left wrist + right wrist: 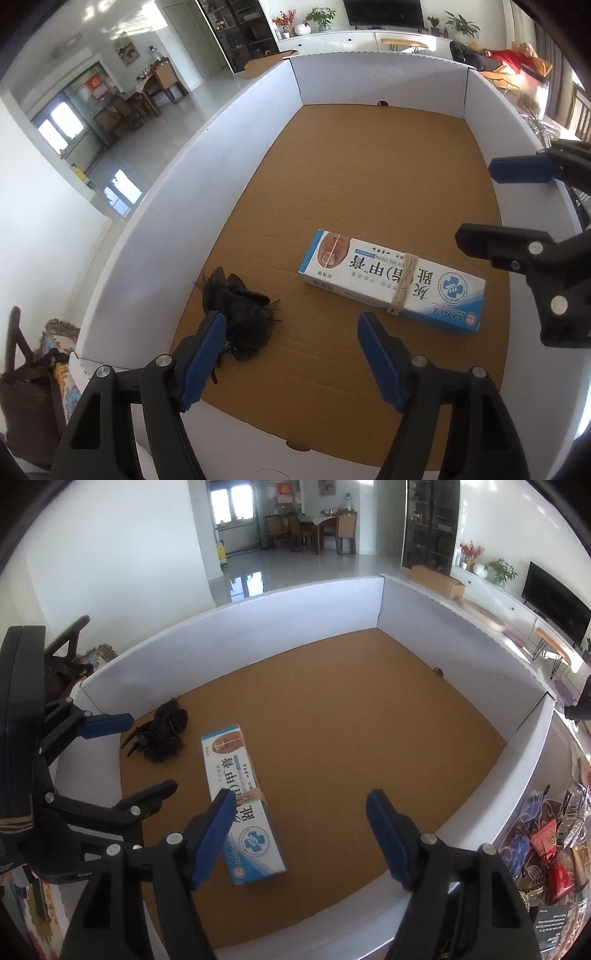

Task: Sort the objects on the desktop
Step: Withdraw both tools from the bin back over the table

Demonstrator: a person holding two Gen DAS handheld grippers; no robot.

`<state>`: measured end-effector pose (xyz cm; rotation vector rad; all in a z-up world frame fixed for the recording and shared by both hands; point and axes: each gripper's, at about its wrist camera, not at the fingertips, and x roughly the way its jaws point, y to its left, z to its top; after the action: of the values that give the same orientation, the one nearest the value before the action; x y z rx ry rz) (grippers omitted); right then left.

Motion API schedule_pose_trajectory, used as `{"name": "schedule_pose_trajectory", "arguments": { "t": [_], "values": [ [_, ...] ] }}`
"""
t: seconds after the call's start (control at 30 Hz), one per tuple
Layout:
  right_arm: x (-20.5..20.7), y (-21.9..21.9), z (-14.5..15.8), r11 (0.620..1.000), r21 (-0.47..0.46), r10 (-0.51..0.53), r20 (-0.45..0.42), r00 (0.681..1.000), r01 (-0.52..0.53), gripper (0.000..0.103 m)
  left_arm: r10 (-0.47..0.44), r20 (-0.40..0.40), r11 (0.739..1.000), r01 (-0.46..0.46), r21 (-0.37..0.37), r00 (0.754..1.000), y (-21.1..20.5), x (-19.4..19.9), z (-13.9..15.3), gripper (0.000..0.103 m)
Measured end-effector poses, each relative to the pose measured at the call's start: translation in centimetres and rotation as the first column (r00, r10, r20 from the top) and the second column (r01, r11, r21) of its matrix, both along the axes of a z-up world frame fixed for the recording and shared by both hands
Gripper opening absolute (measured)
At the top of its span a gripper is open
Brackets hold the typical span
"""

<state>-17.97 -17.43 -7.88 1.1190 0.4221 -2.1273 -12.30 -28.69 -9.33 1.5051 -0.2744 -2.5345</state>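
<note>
At seven o'clock on the brown floor of the white-walled tray, seen from the left wrist, lies a black hair bow of gauzy fabric, just beside the left hand-held gripper, whose jaws stand wide apart and hold nothing. That bow looks soft, light and springy; I judge it would crush rather than slip, so a pinch across its bunched middle should do. Toward four o'clock, near the bow but apart from it, rests the box, a long white and blue carton lying flat with twine wound round it past its middle. It is probably light and stiff, with thin walls that dent under a hard squeeze; take it across the narrow width, near the twine. At three o'clock the right hand-held gripper hovers above the box's far end, jaws likewise fully spread and empty. Outside the tray, at four o'clock in the right wrist view, sit some packets.
</note>
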Motion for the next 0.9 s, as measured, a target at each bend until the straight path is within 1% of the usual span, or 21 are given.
{"name": "schedule_pose_trajectory", "arguments": {
  "t": [0.03,0.07,0.17,0.27,0.37,0.4,0.43,0.47,0.5,0.57,0.63,0.7,0.77,0.8,0.83,0.9],
  "values": [
    [0.1,0.0,-0.2,1.000,0.015,-0.004,-0.009,1.000,0.004,0.074,0.000,-0.003,1.000,0.000,0.012,1.000,0.3,0.1,0.0,0.072],
    [0.3,0.0,-0.2,1.000,0.017,-0.012,-0.016,1.000,0.013,0.074,-0.003,-0.008,1.000,0.003,0.006,1.000,0.7,0.3,0.1,0.072],
    [0.0,0.8,0.0,0.999,-0.012,-0.031,-0.016,0.999,0.031,0.074,-0.008,-0.023,1.000,0.008,0.002,1.000,1.4,0.5,0.2,0.072],
    [0.1,1.2,0.6,0.998,-0.034,-0.050,-0.032,0.998,0.049,0.073,0.018,-0.071,1.000,-0.018,-0.001,0.997,1.1,0.8,0.8,0.073],
    [0.5,3.2,1.8,0.991,-0.088,-0.100,-0.044,0.994,0.096,0.074,0.044,-0.164,0.999,-0.043,0.011,0.985,1.6,2.1,2.5,0.073],
    [0.9,3.9,2.6,0.988,-0.102,-0.119,-0.055,0.991,0.113,0.075,0.041,-0.199,0.999,-0.036,0.029,0.979,2.1,2.7,3.3,0.073],
    [1.3,4.9,3.2,0.986,-0.107,-0.138,-0.071,0.988,0.130,0.081,0.035,-0.227,0.999,-0.026,0.044,0.973,2.7,3.3,4.1,0.074],
    [1.8,6.0,3.6,0.983,-0.104,-0.161,-0.092,0.983,0.151,0.088,0.024,-0.252,0.998,-0.010,0.056,0.967,3.6,3.9,4.9,0.078],
    [2.8,7.2,4.3,0.980,-0.100,-0.185,-0.121,0.975,0.174,0.089,0.005,-0.274,0.998,0.012,0.062,0.962,4.6,4.5,5.7,0.083],
    [4.4,9.9,5.3,0.974,-0.086,-0.223,-0.189,0.956,0.210,0.091,-0.045,-0.314,0.996,0.066,0.057,0.948,7.0,5.9,7.0,0.090],
    [5.6,12.8,5.8,0.962,-0.058,-0.272,-0.252,0.928,0.267,0.094,-0.103,-0.334,0.990,0.128,0.052,0.937,9.8,6.7,7.9,0.092],
    [6.6,16.0,6.5,0.947,-0.051,-0.318,-0.293,0.901,0.318,0.095,-0.165,-0.335,0.978,0.196,0.064,0.928,12.8,7.5,8.7,0.092],
    [7.7,19.7,7.1,0.928,-0.061,-0.367,-0.319,0.874,0.367,0.096,-0.224,-0.328,0.960,0.265,0.086,0.918,15.7,8.0,9.1,0.092],
    [8.2,21.4,7.3,0.917,-0.066,-0.392,-0.328,0.860,0.393,0.097,-0.256,-0.319,0.948,0.301,0.102,0.913,17.3,8.4,9.2,0.092],
    [8.6,23.1,7.4,0.905,-0.069,-0.418,-0.330,0.846,0.420,0.100,-0.285,-0.308,0.935,0.334,0.121,0.908,18.8,8.6,9.2,0.092],
    [9.4,26.2,7.3,0.882,-0.062,-0.459,-0.331,0.824,0.467,0.102,-0.334,-0.278,0.907,0.387,0.166,0.901,21.5,8.9,8.9,0.092]
  ]
}}
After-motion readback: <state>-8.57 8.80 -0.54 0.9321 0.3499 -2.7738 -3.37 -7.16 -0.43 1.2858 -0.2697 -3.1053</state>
